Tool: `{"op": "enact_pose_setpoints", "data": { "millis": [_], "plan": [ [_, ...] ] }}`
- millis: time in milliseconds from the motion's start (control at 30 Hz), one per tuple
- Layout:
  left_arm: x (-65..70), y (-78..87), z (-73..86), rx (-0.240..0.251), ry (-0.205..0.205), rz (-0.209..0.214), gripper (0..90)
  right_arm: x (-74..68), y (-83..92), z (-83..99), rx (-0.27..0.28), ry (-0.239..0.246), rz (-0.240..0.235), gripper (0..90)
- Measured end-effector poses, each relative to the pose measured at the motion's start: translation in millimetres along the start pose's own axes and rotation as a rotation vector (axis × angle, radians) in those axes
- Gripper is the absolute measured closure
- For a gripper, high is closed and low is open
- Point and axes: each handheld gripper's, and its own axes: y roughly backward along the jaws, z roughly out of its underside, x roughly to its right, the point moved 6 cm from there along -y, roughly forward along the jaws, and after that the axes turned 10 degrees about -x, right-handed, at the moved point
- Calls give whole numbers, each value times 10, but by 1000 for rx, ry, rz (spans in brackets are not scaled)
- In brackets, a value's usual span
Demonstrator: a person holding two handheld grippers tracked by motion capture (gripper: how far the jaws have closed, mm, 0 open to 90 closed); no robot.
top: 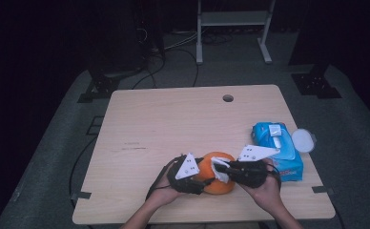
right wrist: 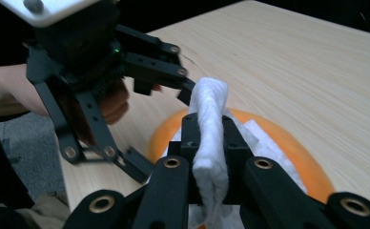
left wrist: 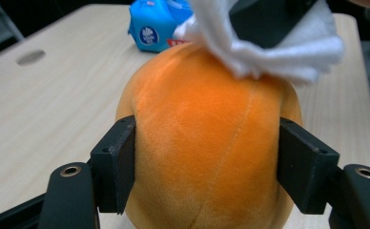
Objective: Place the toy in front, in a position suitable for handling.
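At the bottom centre of the high view we hold the orange plush ball clamped in the left gripper while the right gripper, shut on a white wipe, rubs its top, so the wiping looks underway, not finished.

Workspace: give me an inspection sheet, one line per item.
Surface: pale wood table with a round hole near its far edge.
Job's things: orange plush ball on the table's near side; white wipe lying on its top.
Clutter: blue wipes pack right of the ball, white lid beside it.
Grippers: left gripper has just been closing, jaws pressing the ball's sides; right gripper shut on the wipe.
Cables: black cables on the floor beyond the table.
Surroundings: grey floor, metal frame at the back, dark room.
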Motion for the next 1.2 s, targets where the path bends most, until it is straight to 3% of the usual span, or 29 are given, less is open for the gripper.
{"op": "enact_pose_setpoints", "data": {
  "millis": [67, 233, 300, 367, 467, 567, 700, 800, 967, 1100, 1167, 1200],
  "plan": [
    [13, -8, 13, -13, -8, 7, 282, 15, -34, 35, -18, 13, 15, 830],
    [-20, 0, 86, -31, 22, 61, 247, 242, -24, 176, -34, -46, 28, 829],
    [-28, 15, 101, -16, 32, 87, 235, 319, -12, 243, -41, -72, 26, 829],
    [-56, 26, 96, -1, 59, 112, 201, 340, -7, 270, -42, -89, 13, 829],
    [-135, 33, 118, 19, 146, 158, 159, 331, -19, 270, -49, -81, 18, 829],
    [-202, 5, 171, 7, 206, 168, 107, 337, -40, 282, -52, -82, 13, 829],
    [-196, -84, 215, -18, 262, 205, 124, 344, -42, 283, -51, -84, 14, 829],
    [-187, -83, 203, -19, 242, 190, 200, 304, -39, 259, -48, -74, 30, 830],
    [-87, -37, 147, -40, 156, 132, 251, 142, -45, 132, -21, -14, 25, 828],
    [8, -18, 127, -71, 93, 156, 199, 224, -6, 173, -27, -45, 14, 828],
    [28, -20, 119, -56, 77, 170, 177, 298, 19, 236, -36, -62, 21, 828],
    [23, -21, 110, -39, 88, 172, 170, 317, 28, 255, -41, -62, 22, 828]
  ]
}}
